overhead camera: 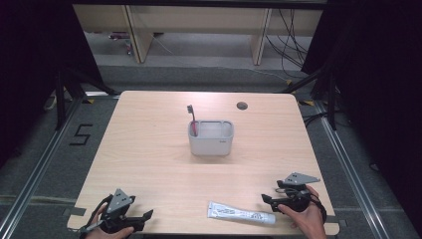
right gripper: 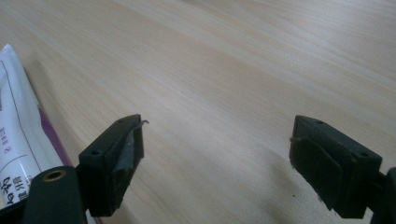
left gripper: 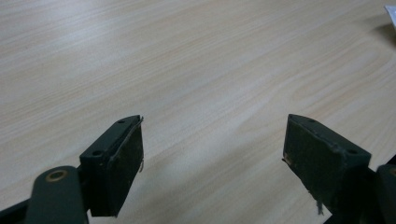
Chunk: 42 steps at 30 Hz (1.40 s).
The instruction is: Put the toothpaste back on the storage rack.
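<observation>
Your right gripper (overhead camera: 268, 199) sits just beside the toothpaste tube (overhead camera: 241, 212), jaws spread and empty. The tube lies flat, near the grey cup (overhead camera: 211, 138). Slide over its middle, then squeeze gently.

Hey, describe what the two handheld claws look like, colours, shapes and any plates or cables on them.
Both are black. The left claw and the right claw each carry a grey three-cornered plate with small holes on top. Up close, each has two blocky dark jaws with flat, worn pads and screw holes, plus a brass-ringed hole on one arm. Thin cables loop by the right one.
</observation>
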Tool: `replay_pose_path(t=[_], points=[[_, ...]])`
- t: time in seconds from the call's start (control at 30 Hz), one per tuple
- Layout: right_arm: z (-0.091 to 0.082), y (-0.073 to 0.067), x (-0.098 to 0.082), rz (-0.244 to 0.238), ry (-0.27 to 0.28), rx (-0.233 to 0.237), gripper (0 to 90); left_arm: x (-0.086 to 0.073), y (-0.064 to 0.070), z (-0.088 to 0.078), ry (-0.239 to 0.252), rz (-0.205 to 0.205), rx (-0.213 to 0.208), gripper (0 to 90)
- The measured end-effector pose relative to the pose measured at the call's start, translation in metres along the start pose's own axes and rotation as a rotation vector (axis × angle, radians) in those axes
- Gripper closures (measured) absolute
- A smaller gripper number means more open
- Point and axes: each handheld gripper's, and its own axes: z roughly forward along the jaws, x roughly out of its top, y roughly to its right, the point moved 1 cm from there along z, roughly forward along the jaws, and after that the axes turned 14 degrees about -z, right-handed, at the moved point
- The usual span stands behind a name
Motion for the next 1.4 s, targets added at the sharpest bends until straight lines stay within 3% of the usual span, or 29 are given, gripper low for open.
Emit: replay_pose_path(t=[0.03,0.1,0.13,0.17,0.2,0.23,0.27,0.33,0.37,0.43,0.47,0.57,0.6,0.63,0.8,0.9,0.93,1.0,1.13,1.27,1.4], points=[[0.000,-0.002,0.001,0.018,-0.002,0.007,19.2,-0.001,0.000,-0.002,-0.017,0.025,0.009,18.9],[-0.002,-0.004,0.003,0.004,-0.007,0.004,21.1,-0.001,-0.001,-0.003,-0.027,0.048,0.018,18.9],[-0.003,-0.004,0.004,0.002,-0.005,0.006,22.9,-0.002,0.001,-0.002,-0.008,0.036,0.032,18.9],[-0.005,-0.004,0.006,-0.039,-0.003,0.004,25.4,-0.003,0.002,0.000,0.002,0.030,0.032,18.9],[-0.009,-0.007,0.009,-0.027,-0.015,0.019,25.2,-0.002,0.002,-0.001,-0.022,0.042,0.025,19.0],[-0.009,-0.006,0.012,-0.082,-0.004,0.025,24.4,-0.001,0.001,-0.002,-0.036,0.059,0.033,18.9],[-0.010,-0.009,0.015,-0.104,-0.008,0.045,25.5,-0.001,0.001,-0.001,-0.027,0.054,0.031,18.9],[-0.013,-0.016,0.019,-0.105,-0.021,0.060,26.6,-0.001,0.001,-0.001,-0.027,0.044,0.039,18.4],[-0.013,-0.016,0.021,-0.134,-0.020,0.066,27.6,-0.001,0.001,-0.002,-0.035,0.044,0.041,18.0],[-0.015,-0.021,0.025,-0.144,-0.020,0.080,29.3,-0.001,0.000,-0.002,-0.025,0.055,0.044,17.9],[-0.016,-0.022,0.028,-0.172,-0.015,0.082,29.5,-0.001,0.000,-0.001,-0.012,0.042,0.044,17.8],[-0.019,-0.028,0.034,-0.192,-0.004,0.088,33.1,-0.001,0.001,-0.001,-0.021,0.048,0.035,17.7],[-0.019,-0.030,0.038,-0.229,-0.002,0.103,34.7,-0.001,0.000,-0.001,-0.031,0.058,0.037,17.7],[-0.019,-0.033,0.039,-0.223,-0.006,0.107,35.0,-0.001,0.000,0.000,-0.029,0.060,0.039,17.7],[-0.014,-0.048,0.044,-0.288,-0.040,0.169,39.8,-0.001,0.001,0.000,-0.033,0.062,0.040,17.8],[-0.010,-0.055,0.045,-0.311,-0.049,0.196,41.7,-0.002,0.000,0.000,-0.039,0.065,0.040,17.9],[-0.010,-0.059,0.045,-0.298,-0.067,0.204,41.9,-0.001,0.000,-0.001,-0.045,0.064,0.035,17.9],[-0.008,-0.061,0.047,-0.337,-0.089,0.227,44.0,-0.002,-0.001,0.000,-0.029,0.060,0.033,17.9],[-0.005,-0.068,0.050,-0.371,-0.110,0.237,47.0,-0.003,0.001,0.000,-0.013,0.047,0.033,18.1],[0.000,-0.076,0.053,-0.403,-0.154,0.268,49.1,-0.003,0.000,-0.001,-0.042,0.055,0.036,18.1],[0.008,-0.079,0.055,-0.444,-0.185,0.289,51.3,-0.003,0.001,0.001,-0.017,0.043,0.030,18.1]])
